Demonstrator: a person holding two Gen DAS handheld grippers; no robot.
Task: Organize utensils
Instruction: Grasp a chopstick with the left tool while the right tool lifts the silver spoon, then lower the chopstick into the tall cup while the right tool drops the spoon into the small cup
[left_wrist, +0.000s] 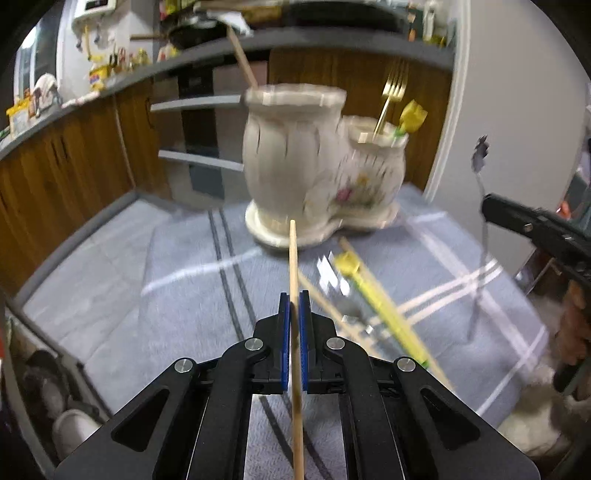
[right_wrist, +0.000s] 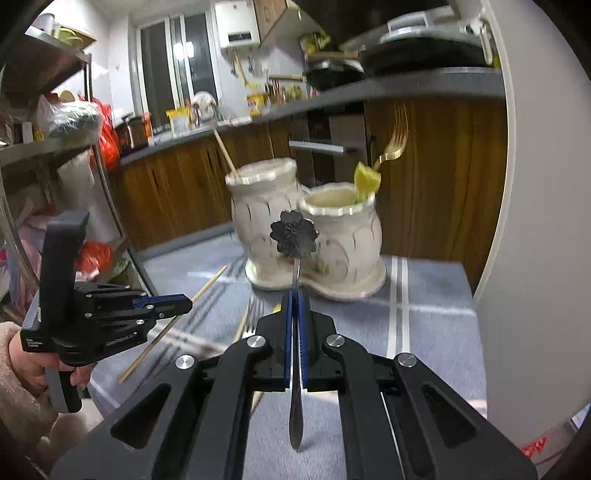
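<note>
1 desk (left_wrist: 110, 258), covered by a blue-grey cloth with white and dark stripes, carries everything. On it stands 1 cream ceramic holder (left_wrist: 288, 166) with 2 joined compartments: the taller one holds 1 wooden chopstick (left_wrist: 242, 55) leaning out of its mouth, and the shorter one (right_wrist: 343, 236) holds 1 gold fork (left_wrist: 391, 96), tines up, beside 1 yellow-topped utensil (left_wrist: 412, 118). Loose utensils lie on the cloth in front of the holder: 1 yellow-handled piece (left_wrist: 373, 299), at least 1 pale chopstick (left_wrist: 325, 299) and 1 silver fork (right_wrist: 253, 314); blur keeps the full count uncertain. The left gripper (left_wrist: 294, 314) has its blue-padded fingers (left_wrist: 283, 339) nearly pressed together, pinching 1 wooden chopstick (left_wrist: 293, 266) that runs straight ahead, its tip pointing at the holder's base and lifted off the cloth. The right gripper (right_wrist: 296, 314) has its fingers (right_wrist: 303, 343) closed tight on the handle of 1 silver spoon (right_wrist: 294, 236) with a flower-shaped bowl, held upright in front of the holder and apart from it, just short of the 2 compartments.
</note>
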